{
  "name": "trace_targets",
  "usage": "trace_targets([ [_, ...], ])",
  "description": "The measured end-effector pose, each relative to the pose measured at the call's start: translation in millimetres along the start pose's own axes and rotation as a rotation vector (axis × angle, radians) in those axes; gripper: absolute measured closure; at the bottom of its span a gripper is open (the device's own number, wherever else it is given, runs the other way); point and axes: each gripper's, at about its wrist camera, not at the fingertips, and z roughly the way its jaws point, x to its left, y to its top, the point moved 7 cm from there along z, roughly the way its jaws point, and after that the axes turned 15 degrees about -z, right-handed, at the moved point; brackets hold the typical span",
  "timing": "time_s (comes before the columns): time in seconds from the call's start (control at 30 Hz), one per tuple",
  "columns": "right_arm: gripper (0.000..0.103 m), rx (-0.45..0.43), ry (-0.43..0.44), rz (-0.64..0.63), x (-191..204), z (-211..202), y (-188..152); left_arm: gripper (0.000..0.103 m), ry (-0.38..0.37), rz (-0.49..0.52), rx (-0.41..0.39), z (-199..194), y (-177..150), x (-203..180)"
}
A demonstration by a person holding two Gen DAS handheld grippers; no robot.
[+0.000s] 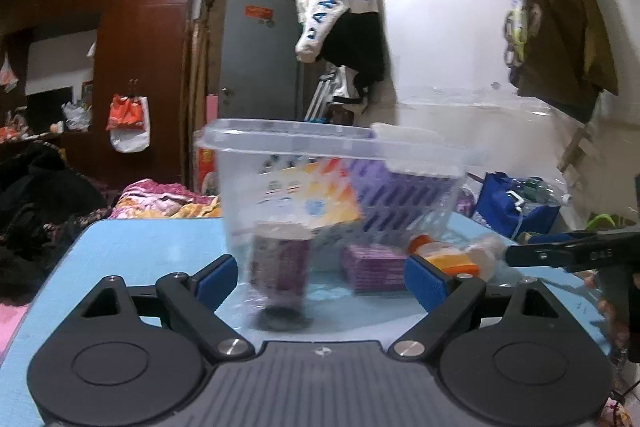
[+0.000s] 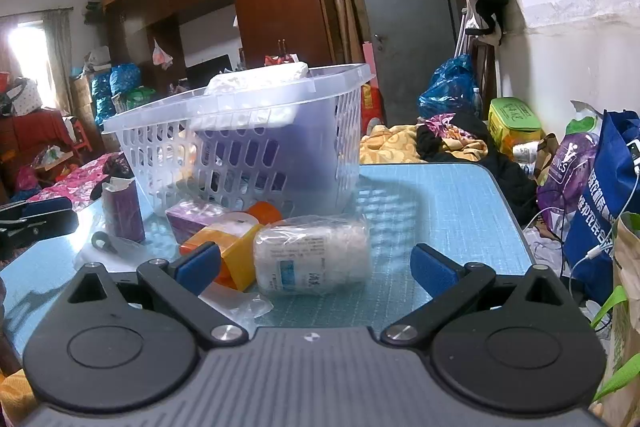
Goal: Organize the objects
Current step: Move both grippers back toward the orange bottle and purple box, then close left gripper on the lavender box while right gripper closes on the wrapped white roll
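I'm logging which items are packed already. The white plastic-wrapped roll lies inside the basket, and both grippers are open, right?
Not quite. The white plastic-wrapped roll lies on the blue table in front of the basket, not inside it; the right wrist view shows this. The right gripper and the left gripper are both open, as you said.

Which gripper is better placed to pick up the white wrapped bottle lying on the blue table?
Right. The right gripper is open with the wrapped bottle lying directly between its fingers. The left gripper faces the purple bottle instead; from there the wrapped bottle sits off to its right.
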Motion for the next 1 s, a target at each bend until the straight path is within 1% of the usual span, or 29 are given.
trace_targets([
  [0.1,0.0,0.003,-0.005,-0.002,0,0,0,0.01,-0.023,0.049,0.0,1,0,-23],
  [0.17,0.0,0.01,-0.009,-0.002,0,1,-1,0.01,-0.014,0.08,0.005,8,0,-36],
  [0.27,0.0,0.026,-0.021,0.004,0,2,-1,0.012,0.003,0.084,0.051,24,-2,-43],
  [0.37,0.0,0.031,-0.024,0.016,-2,2,-2,0.012,0.005,0.074,0.095,40,-5,-46],
  [0.47,0.0,0.031,-0.028,0.028,-4,1,-2,0.012,0.036,0.087,0.114,50,-8,-47],
  [0.57,0.0,0.047,-0.03,0.034,-5,4,-2,0.012,0.055,0.075,0.14,58,-8,-44],
  [0.73,0.0,0.085,-0.044,-0.025,2,10,0,0.012,0.091,0.09,0.185,75,-10,-44],
  [0.8,0.0,0.102,-0.048,-0.046,4,14,0,0.012,0.087,0.089,0.213,82,-13,-46],
  [0.9,0.0,0.119,-0.047,-0.047,4,18,0,0.013,0.086,0.085,0.239,91,-16,-48],
  [1.0,0.001,0.128,-0.053,-0.036,1,19,-1,0.013,0.115,0.09,0.252,98,-17,-49],
])
